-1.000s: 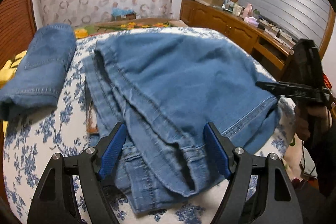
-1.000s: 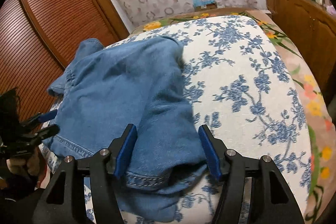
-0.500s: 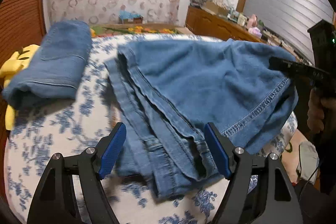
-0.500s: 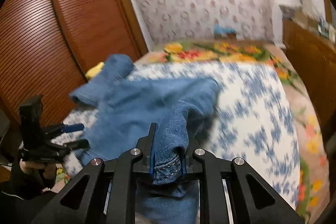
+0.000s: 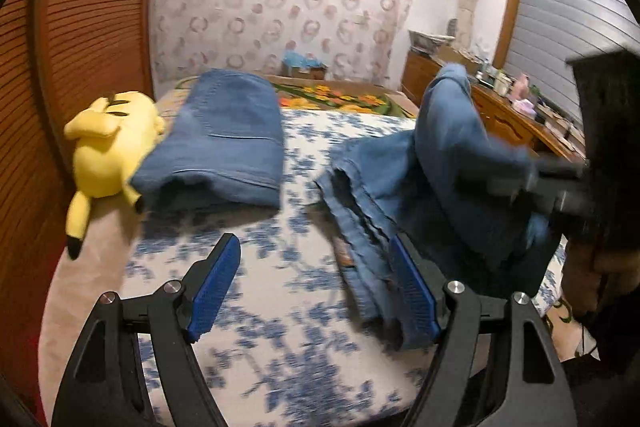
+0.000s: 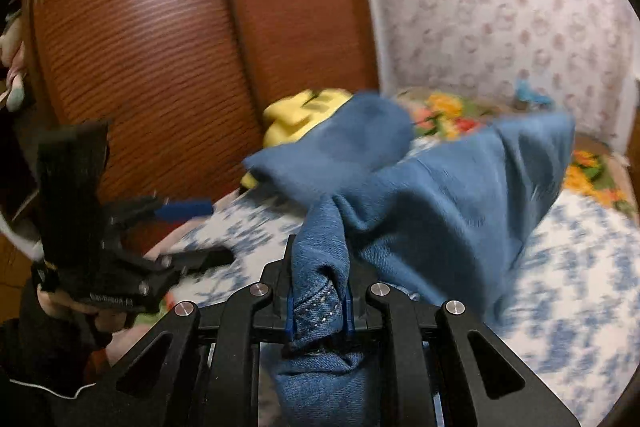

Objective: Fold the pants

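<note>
Bed point(image 5: 280, 291) with a white, blue-flowered cover

A folded pair of blue denim jeans point(image 5: 224, 143), a yellow plush toy point(image 5: 108, 147) touching it, and loose blue denim pants point(image 5: 404, 195) lie on it.

No text can be read in either view. The left gripper point(image 6: 188, 231), seen at about nine o'clock in the right wrist view, carries a line of pale lettering low on its black body, but motion blur smears it past reading.
</note>
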`<state>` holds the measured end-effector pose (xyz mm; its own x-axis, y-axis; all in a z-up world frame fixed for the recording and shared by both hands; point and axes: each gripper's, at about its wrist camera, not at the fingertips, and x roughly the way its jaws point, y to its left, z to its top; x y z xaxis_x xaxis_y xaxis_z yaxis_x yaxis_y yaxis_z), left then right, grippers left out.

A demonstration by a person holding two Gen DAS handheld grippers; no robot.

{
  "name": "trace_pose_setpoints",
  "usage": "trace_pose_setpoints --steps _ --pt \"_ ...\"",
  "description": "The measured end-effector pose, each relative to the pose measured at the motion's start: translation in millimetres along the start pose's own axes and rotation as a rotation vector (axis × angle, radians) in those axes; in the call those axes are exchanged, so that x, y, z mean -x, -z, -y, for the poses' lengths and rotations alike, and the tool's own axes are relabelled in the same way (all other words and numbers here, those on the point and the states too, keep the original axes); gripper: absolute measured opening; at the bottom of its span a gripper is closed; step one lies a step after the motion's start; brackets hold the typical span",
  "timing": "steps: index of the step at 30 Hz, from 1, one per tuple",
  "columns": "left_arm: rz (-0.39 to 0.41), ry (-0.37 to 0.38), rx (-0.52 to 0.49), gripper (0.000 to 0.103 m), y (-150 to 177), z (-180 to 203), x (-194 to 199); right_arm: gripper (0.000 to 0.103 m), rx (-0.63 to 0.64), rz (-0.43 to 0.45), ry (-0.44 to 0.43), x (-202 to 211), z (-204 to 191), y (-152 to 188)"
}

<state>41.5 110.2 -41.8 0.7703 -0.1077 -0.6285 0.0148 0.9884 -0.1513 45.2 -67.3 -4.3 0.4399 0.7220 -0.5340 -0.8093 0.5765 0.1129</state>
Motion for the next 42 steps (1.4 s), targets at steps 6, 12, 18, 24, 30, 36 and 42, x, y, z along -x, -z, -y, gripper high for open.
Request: trace_pose_setpoints --steps 6,12,18,24,30,36,42 --pt "0.006 -0.041 0.044 0.077 4 -22 3 0.018 -0.004 -0.153 -0.087 -48 -13 33" --pt "0.009 -0.041 0.046 0.077 3 -25 0 0.040 -0.013 -0.133 -0.090 -23 -11 19" --pt "0.015 -0.002 0.013 0.077 -3 -8 -2 0.045 0.010 -0.007 0.011 41 7 8" --pt "0.002 0.075 -0.025 0.077 -6 24 -12 0.045 0.037 0.008 0.235 37 52 2" --pt "-0.088 0.078 -0.067 0.077 13 41 -40 0.045 0.025 -0.072 0.301 -38 90 -22" --pt "-0.163 0.064 -0.057 0.077 36 30 -53 0.045 0.052 -0.110 0.246 -91 93 -50" --pt "-0.173 0.083 -0.039 0.077 41 28 -53 0.045 0.041 -0.198 0.200 -144 132 -66"
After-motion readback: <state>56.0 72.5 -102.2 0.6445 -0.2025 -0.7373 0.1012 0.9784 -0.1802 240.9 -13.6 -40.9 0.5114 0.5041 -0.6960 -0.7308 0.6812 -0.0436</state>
